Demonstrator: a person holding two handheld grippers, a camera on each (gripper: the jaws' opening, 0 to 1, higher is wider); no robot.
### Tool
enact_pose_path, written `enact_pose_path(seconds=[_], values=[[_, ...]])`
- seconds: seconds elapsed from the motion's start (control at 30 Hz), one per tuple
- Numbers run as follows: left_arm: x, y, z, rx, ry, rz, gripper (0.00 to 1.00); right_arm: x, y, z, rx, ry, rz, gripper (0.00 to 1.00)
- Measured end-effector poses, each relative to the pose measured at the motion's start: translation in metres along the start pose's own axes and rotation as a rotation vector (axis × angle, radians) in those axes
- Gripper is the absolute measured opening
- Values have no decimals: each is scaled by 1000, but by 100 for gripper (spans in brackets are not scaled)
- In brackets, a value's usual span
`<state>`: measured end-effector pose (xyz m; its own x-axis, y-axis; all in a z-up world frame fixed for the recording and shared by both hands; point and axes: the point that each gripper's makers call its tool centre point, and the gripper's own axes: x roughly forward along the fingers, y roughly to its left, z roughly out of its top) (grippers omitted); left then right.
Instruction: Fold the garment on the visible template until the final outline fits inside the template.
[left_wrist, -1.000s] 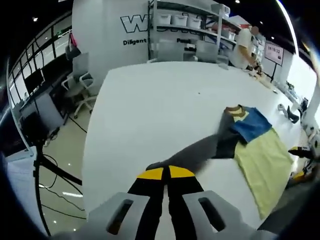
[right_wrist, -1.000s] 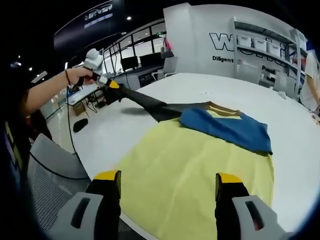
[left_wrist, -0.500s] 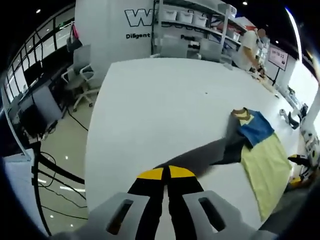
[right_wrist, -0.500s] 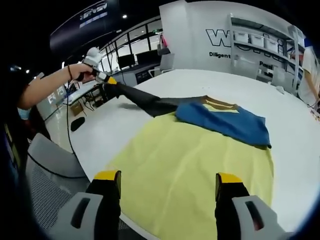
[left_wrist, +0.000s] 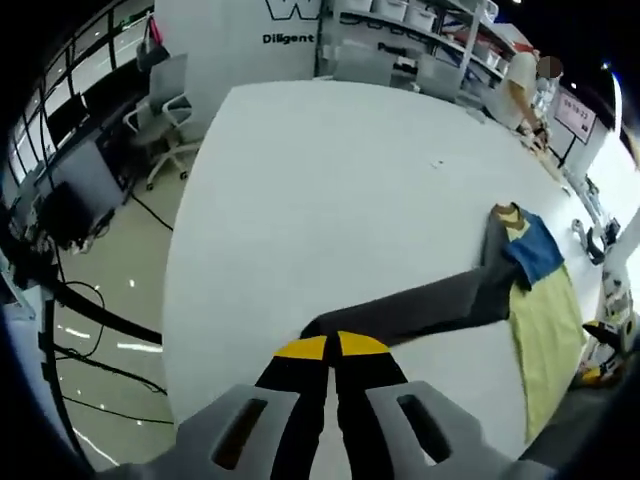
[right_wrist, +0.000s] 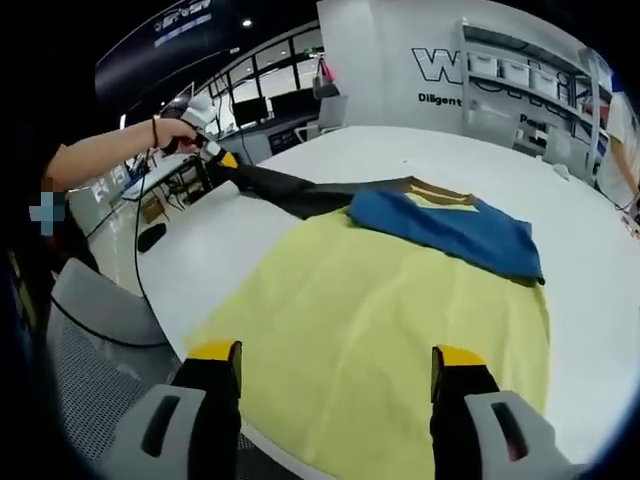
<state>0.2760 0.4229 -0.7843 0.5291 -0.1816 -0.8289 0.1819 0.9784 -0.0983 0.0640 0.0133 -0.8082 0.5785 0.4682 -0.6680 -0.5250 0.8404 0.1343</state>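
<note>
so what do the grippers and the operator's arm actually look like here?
Both grippers, left gripper and right gripper, have light grey bodies with slotted cut-outs and black jaws tipped in yellow. In the right gripper view, the person's arm is bare, with a thin dark band at the wrist.

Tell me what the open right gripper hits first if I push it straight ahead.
Probably the pale yellow cloth body of the garment, spread on the white table directly ahead of the right gripper; its height above the cloth is unclear.
</note>
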Motion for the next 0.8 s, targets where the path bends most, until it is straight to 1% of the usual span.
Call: enact_pose_path(seconds=[0.07,0.1,0.13,0.2,0.27,0.33,0.37,0.4,0.43,0.53,0.57,0.63,0.8], values=[[2,-1,1,5,2,-1,0,1,-1,-4,-1,19,-4,76],[5,0,1,2,16,3,0,2,0,-7,-1,29,-2,76],[6,-1,2,10,18,4,0,2,0,-8,0,35,-3,76],[11,2,5,50,31,12,0,3,-2,-13,-3,58,-10,76],[16,2,9,67,28,19,0,4,-3,-18,0,78,-15,76],[19,2,10,87,39,29,0,4,-5,-21,4,90,-21,75],[21,2,10,110,43,34,0,4,-6,-23,-2,99,-28,75],[23,3,12,142,44,45,0,1,-14,-34,-21,162,-72,75],[25,4,12,142,46,52,0,4,-14,-31,-24,142,-70,76],[30,4,13,172,60,63,0,3,-15,-30,-6,136,-67,76],[31,4,11,181,71,68,0,3,-16,-32,-3,143,-69,76],[33,5,12,189,75,72,0,4,-17,-36,-7,164,-73,76],[35,9,12,193,95,78,0,4,-15,-37,-3,171,-68,76]])
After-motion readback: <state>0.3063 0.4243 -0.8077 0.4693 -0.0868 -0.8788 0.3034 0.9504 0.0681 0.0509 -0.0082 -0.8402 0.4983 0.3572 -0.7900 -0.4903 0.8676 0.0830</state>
